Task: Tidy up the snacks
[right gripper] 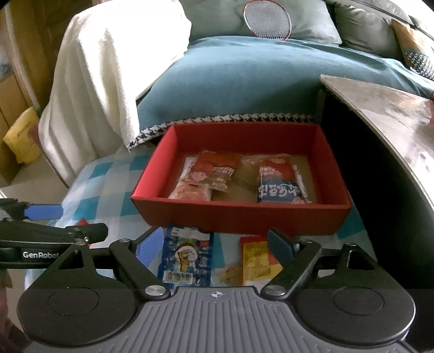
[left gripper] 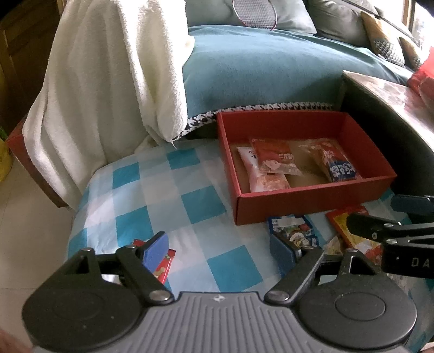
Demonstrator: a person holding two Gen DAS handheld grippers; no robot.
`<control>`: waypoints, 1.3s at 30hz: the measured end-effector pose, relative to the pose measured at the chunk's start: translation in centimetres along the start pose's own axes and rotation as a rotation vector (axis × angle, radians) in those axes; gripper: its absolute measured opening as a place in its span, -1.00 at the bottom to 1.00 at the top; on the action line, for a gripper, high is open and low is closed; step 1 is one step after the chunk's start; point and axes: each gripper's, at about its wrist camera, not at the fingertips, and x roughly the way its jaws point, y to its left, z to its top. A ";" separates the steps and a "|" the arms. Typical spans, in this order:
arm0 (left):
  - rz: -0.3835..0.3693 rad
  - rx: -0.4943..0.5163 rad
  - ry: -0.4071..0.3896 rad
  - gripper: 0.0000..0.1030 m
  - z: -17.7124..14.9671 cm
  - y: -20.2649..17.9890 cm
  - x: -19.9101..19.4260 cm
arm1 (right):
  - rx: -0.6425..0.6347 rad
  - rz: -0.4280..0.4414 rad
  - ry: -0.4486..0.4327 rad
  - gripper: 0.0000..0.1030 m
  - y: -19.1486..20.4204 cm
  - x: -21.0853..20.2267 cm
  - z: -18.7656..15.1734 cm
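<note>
A red cardboard box stands on the blue-checked cloth. Inside lie a red packet, a pale pink packet and a blue-and-red packet. In front of the box lie a blue snack packet and a yellow-red packet. My right gripper hovers open above these two. My left gripper is open over bare cloth, and a small red packet lies under its left finger. Each gripper shows at the edge of the other's view.
Behind the box is a sofa with a teal blanket, a white towel over its arm and a racket on a cushion. A dark table rises at the right. A yellow bag sits on the floor at the left.
</note>
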 end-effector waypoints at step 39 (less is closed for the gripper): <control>-0.001 -0.101 0.292 -0.06 -6.2 6.2 5.2 | -0.004 0.079 0.078 0.68 1.1 1.0 -1.4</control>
